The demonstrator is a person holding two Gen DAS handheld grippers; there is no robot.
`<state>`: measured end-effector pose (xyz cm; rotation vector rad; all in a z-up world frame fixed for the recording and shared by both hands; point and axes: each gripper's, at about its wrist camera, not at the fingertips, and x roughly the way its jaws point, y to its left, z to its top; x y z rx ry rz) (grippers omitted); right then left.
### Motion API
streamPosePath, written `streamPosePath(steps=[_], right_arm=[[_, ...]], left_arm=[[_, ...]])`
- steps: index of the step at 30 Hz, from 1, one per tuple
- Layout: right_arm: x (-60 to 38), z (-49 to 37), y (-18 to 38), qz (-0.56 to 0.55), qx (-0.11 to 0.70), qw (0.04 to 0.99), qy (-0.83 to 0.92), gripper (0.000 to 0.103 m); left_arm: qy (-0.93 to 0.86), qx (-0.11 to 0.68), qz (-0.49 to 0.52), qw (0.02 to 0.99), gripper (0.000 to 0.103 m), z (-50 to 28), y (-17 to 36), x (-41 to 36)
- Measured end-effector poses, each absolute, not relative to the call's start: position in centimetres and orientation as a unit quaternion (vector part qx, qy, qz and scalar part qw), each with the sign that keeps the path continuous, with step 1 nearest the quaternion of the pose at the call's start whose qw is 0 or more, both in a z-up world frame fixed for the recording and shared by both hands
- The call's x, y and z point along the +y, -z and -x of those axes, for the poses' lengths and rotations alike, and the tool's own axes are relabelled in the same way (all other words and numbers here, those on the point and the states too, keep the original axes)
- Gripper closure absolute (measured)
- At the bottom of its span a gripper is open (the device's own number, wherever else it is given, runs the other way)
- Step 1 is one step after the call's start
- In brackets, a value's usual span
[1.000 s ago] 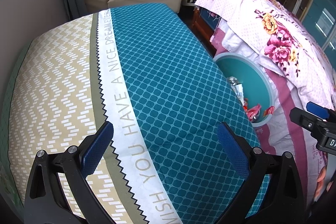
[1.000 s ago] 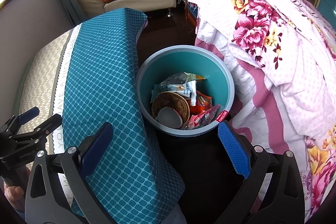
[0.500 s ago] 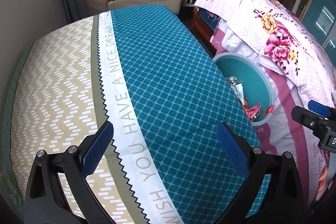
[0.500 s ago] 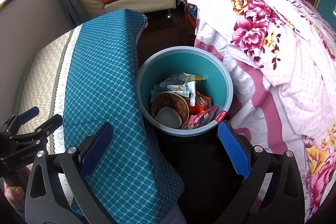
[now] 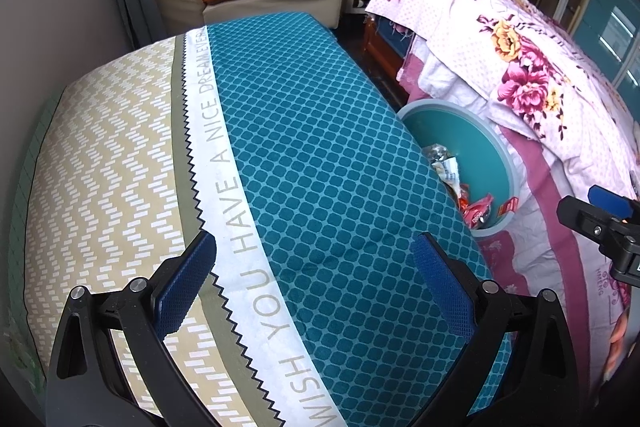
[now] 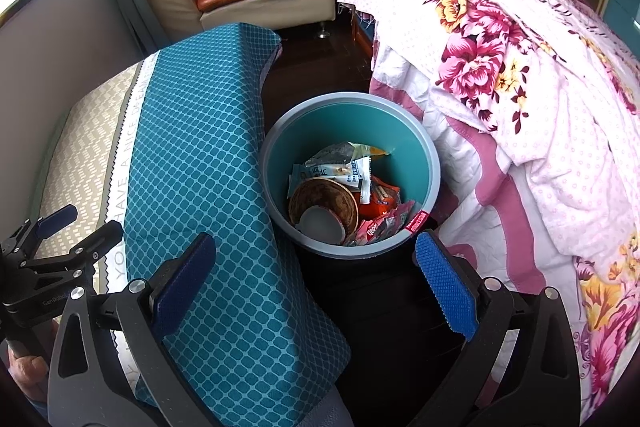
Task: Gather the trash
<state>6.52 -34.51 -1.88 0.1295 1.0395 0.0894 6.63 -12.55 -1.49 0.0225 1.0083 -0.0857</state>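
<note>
Right wrist: bin (image 6: 434, 163) — trash (image 6: 344, 195) inside.

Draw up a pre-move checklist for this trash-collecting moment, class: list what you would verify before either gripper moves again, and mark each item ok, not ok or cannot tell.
1. Left gripper open and empty: ok.
2. Right gripper open and empty: ok.
3. Bin upright with its mouth unblocked: ok.
4. Trash inside the bin, such as the paper bowl and wrappers, sits below the rim: ok, though one red wrapper hangs over the rim.
5. Loose trash left on the teal cover: none visible.
6. Trash left on the floor or the floral quilt: cannot tell.
</note>
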Motion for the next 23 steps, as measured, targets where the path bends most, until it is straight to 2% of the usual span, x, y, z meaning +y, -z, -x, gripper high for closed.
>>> streamPosePath(steps=[23], right_arm=[[-35.4,-6.1,1.4,-0.069,0.491,0.867,-0.040,0.007]], left_arm=[[0.030,0.492,-0.026,0.870,0.004,-6.4,2.0,-13.5]])
